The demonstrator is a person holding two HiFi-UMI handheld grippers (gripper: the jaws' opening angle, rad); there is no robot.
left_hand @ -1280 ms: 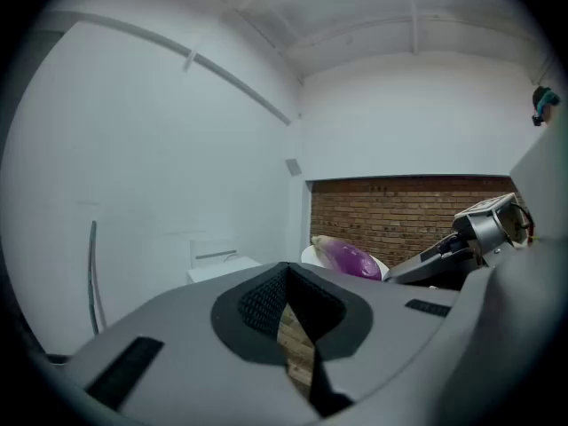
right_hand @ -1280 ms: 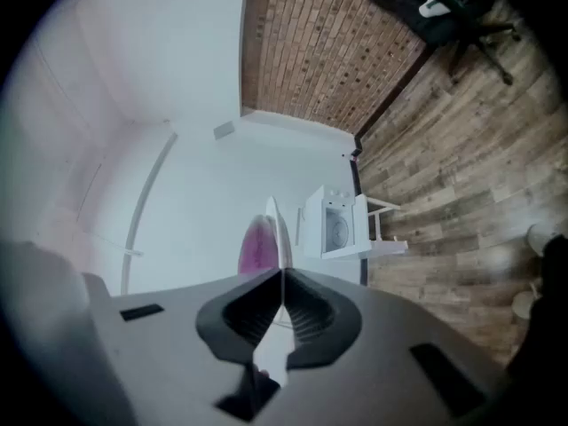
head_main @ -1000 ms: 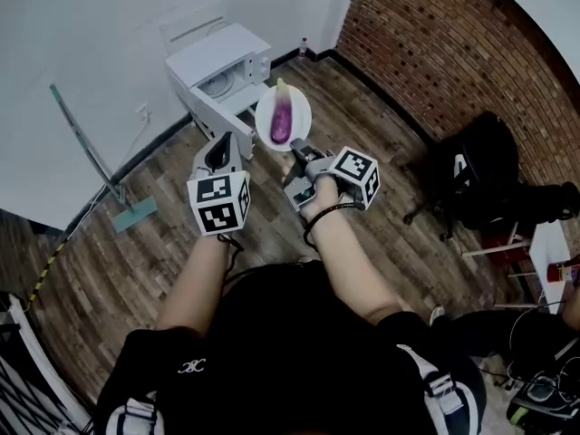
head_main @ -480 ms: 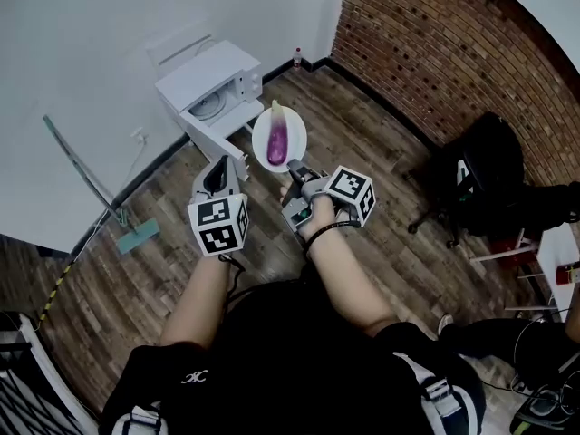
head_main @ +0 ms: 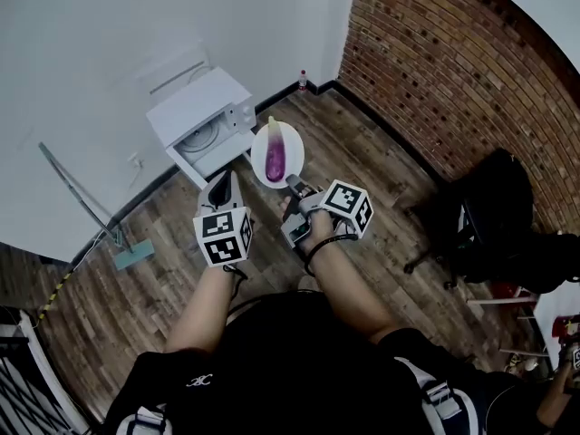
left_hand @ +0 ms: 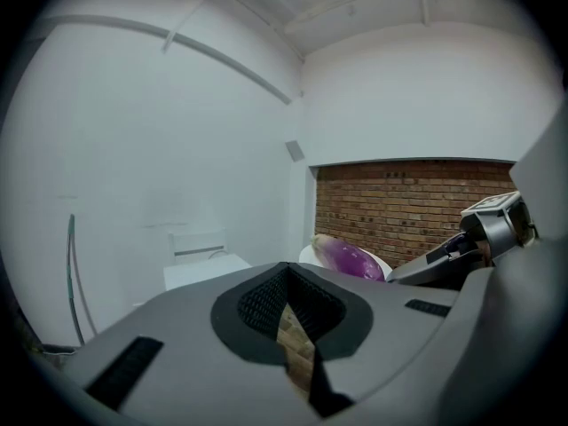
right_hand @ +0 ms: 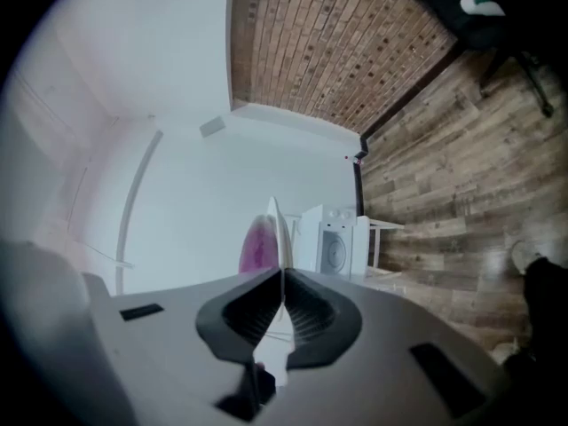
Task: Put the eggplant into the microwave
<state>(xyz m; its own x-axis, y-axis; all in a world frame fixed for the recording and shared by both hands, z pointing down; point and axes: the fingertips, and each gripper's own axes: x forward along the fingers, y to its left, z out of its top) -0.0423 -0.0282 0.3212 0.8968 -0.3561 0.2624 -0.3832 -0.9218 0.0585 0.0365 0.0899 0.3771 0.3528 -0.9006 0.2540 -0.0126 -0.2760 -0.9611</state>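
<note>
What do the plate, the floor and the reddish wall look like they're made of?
The plate looks like glazed ceramic, maybe melamine: smooth, white, thin-edged. The floor is wood or wood-look laminate: grey-brown planks with grain. The wall is bare red brick: rough courses with mortar lines.

- White walls (head_main: pixel 109 25) met a brick wall (head_main: pixel 453 71) at the corner.
- Wood-plank floor (head_main: pixel 362 152) lay below.
- A mop (head_main: pixel 91 211) leaned on the white wall; a black chair (head_main: pixel 489 216) stood near the brick.
</note>
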